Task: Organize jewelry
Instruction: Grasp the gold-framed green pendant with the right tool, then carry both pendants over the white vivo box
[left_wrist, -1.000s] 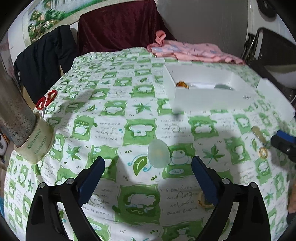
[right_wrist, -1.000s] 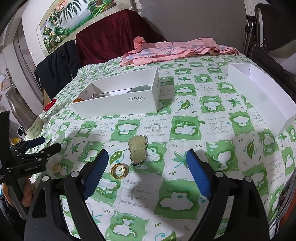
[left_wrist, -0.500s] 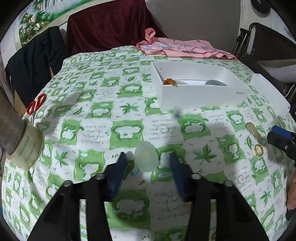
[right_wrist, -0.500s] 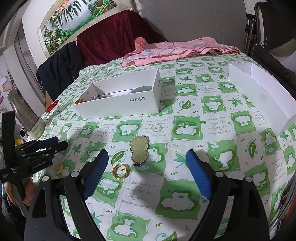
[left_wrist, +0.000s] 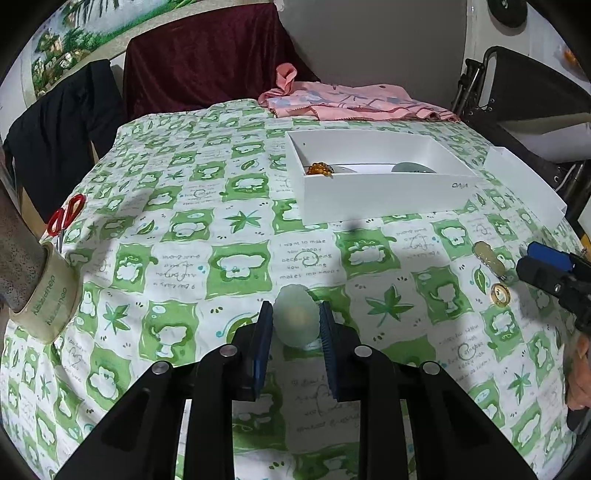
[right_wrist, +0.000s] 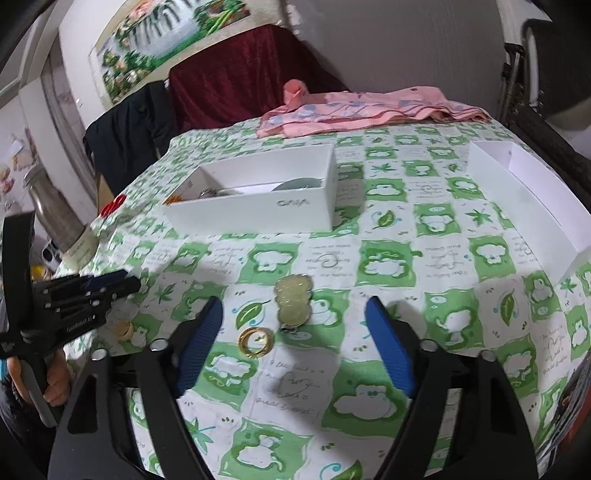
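Your left gripper (left_wrist: 296, 325) is closed on the pale green oval stone (left_wrist: 296, 318), with one blue pad on each side of it, just above the green and white tablecloth (left_wrist: 184, 258). From this wrist view, the white box (left_wrist: 380, 192) stands farther away and a little to the right of the stone. Inside the box you already have an amber piece (left_wrist: 320, 169) near its left corner and a grey-green piece (left_wrist: 412, 168) more to the right. To the right of the box front, a carved pale pendant (left_wrist: 488, 256) and a gold ring (left_wrist: 499, 294) lie on the cloth, close to your other tool.

From the right wrist view, your right gripper (right_wrist: 293, 345) is wide open and holds nothing. The pendant (right_wrist: 293, 304) and the gold ring (right_wrist: 256, 341) lie between its fingers, on the near side of the box (right_wrist: 255, 206). A small beige ring (right_wrist: 123, 328) lies to the near left of the box, under the left tool. A second white tray (right_wrist: 524, 195) stands to the right of the box.

I judge the task as partly done: some pieces are in the box, one is in your grasp, and at least three wait on the cloth.
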